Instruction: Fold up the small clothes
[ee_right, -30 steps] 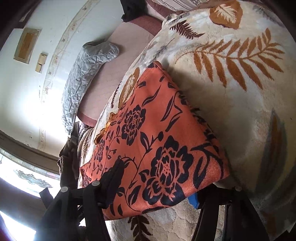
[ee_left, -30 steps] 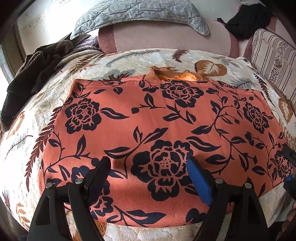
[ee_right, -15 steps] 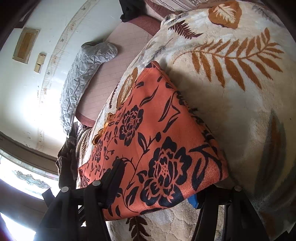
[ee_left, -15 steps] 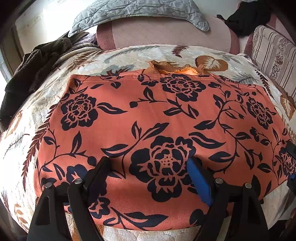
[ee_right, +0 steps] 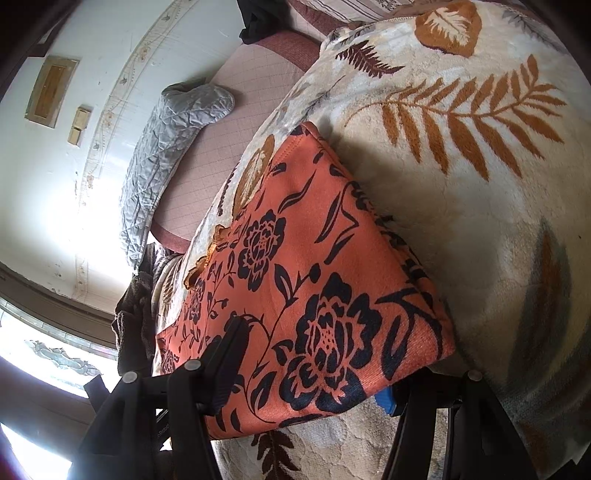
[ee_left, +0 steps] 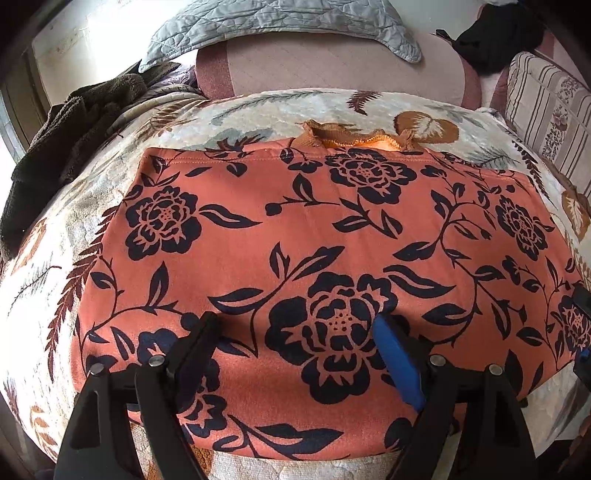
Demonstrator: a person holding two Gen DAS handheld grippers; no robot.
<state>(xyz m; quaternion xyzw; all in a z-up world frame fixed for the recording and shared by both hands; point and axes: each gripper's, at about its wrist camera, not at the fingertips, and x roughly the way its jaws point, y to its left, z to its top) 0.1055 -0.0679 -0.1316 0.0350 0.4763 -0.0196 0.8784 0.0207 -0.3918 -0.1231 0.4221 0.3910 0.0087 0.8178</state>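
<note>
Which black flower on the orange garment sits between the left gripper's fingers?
The large bloom near the orange floral garment's front edge, framed by the left gripper; the other flowers lie farther off.

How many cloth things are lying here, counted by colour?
Orange with black flowers: 1, the folded garment
Grey: 1, the quilted pillow
Dark brown: 1, the fuzzy heap
Black: 1, the bundle
Cream with leaves: 1, the blanket
Total: 5
</note>
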